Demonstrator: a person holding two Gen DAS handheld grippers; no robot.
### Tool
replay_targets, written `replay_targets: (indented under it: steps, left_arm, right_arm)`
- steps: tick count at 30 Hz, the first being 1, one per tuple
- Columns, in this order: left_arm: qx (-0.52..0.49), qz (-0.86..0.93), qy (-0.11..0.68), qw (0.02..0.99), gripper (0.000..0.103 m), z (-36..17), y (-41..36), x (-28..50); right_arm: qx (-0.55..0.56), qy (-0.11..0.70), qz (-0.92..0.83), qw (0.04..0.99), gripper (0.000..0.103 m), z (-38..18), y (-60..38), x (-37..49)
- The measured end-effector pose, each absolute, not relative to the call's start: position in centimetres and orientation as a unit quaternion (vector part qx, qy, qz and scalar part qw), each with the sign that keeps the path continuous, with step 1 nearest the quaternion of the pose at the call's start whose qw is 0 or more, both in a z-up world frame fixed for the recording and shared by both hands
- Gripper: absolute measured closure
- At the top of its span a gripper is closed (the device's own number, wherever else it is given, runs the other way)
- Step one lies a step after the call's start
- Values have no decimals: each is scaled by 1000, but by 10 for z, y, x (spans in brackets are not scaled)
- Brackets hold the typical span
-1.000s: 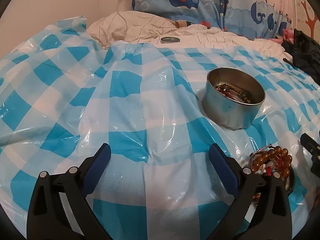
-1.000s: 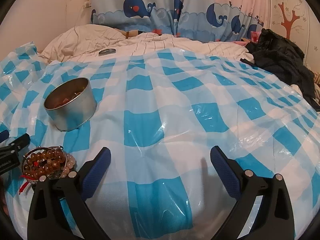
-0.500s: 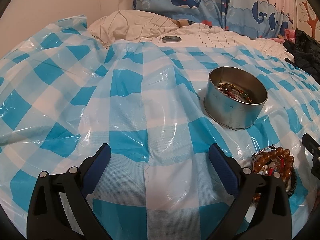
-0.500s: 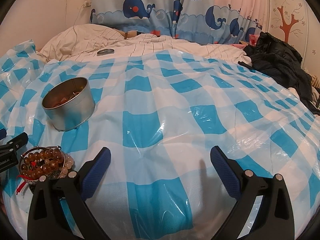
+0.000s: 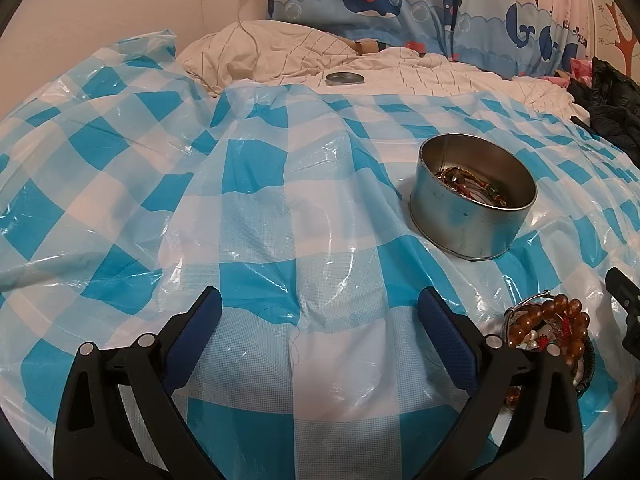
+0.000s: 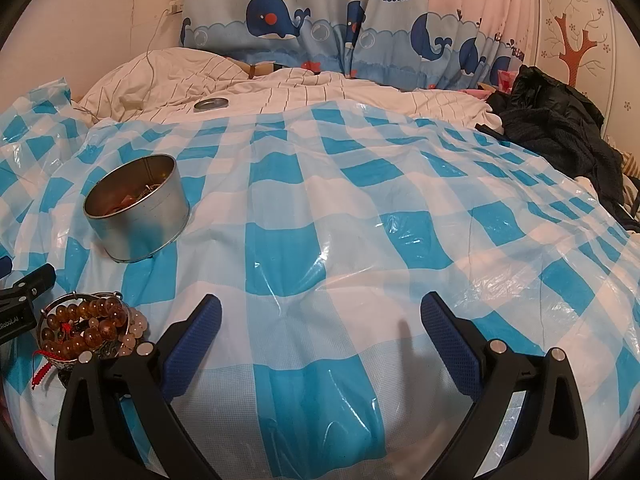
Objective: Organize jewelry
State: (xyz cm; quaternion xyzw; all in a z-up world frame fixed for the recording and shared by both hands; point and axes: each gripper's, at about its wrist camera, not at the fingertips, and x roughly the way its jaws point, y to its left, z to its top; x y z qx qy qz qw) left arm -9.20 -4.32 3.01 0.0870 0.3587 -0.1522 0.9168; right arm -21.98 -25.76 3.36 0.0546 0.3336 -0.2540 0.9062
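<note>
A round metal tin (image 5: 474, 200) stands open on the blue-checked plastic sheet, with a few bracelets (image 5: 472, 184) inside; the right wrist view has the tin (image 6: 138, 214) at the left. A heap of amber bead bracelets (image 5: 554, 330) lies in front of the tin, and appears as the bead heap (image 6: 86, 328) at the lower left of the right wrist view. My left gripper (image 5: 320, 320) hovers open over bare sheet, left of the heap. My right gripper (image 6: 320, 318) is open too, right of the heap, holding nothing.
The tin's lid (image 5: 345, 78) lies far back on a white striped quilt (image 6: 304, 92). Dark clothing (image 6: 560, 132) is piled at the right. A whale-print curtain (image 6: 320, 36) hangs behind the bed, and the plastic sheet (image 6: 360, 240) is wrinkled and humped.
Both grippers have drifted slightly, so the tin and bead heap sit a little lower and nearer in view. Neither gripper's opening has altered and nothing was picked up.
</note>
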Motion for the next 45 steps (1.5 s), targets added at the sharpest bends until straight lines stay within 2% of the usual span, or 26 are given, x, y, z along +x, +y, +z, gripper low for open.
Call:
replay_targets:
  steps: [45]
  left_arm:
    - [90,-148,357,918,8,30,-44,-91]
  right_arm:
    - [52,335,-256,905,7,33,-254,-217]
